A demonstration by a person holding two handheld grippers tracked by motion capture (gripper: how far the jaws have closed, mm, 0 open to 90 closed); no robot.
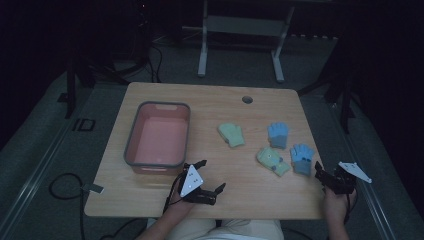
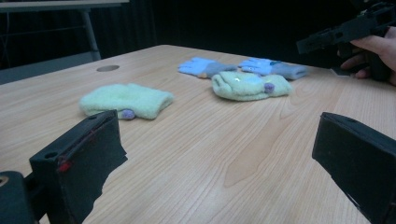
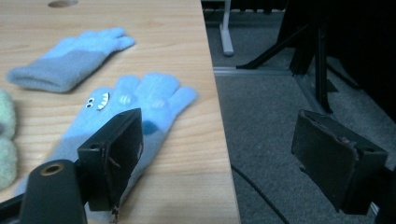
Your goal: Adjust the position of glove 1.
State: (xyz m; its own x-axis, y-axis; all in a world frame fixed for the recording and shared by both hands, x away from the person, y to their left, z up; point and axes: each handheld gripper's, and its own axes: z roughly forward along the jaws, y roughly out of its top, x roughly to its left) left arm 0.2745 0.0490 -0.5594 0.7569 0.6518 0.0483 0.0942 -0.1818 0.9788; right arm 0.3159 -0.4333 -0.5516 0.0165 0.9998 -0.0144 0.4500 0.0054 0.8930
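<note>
While both hands rest low at the near edge of the table [image 1: 150,200], the right gripper [image 1: 322,176] sits closest to the work: the nearer blue glove [image 1: 302,158] lies just ahead of it and a little toward the table's middle, by the right-hand edge. In the right gripper view that blue glove [image 3: 135,109] runs lengthwise away from the claw, cuff toward the hand, fingers pointing off toward the far side, and its near part passes behind the left jaw while the other jaw hangs out over the floor. So the claw, spread wide and holding nothing, is offset to the outside; I judge it would need to shift inward across the table before it could close over the cuff. The left gripper [image 1: 210,191], also released and empty, is well apart from all four gloves, with the pink basin [image 1: 131,145] just beyond it on its own side. A second blue glove [image 1: 278,134] and two green gloves [image 1: 272,160] [image 1: 231,134] lie farther in.
</note>
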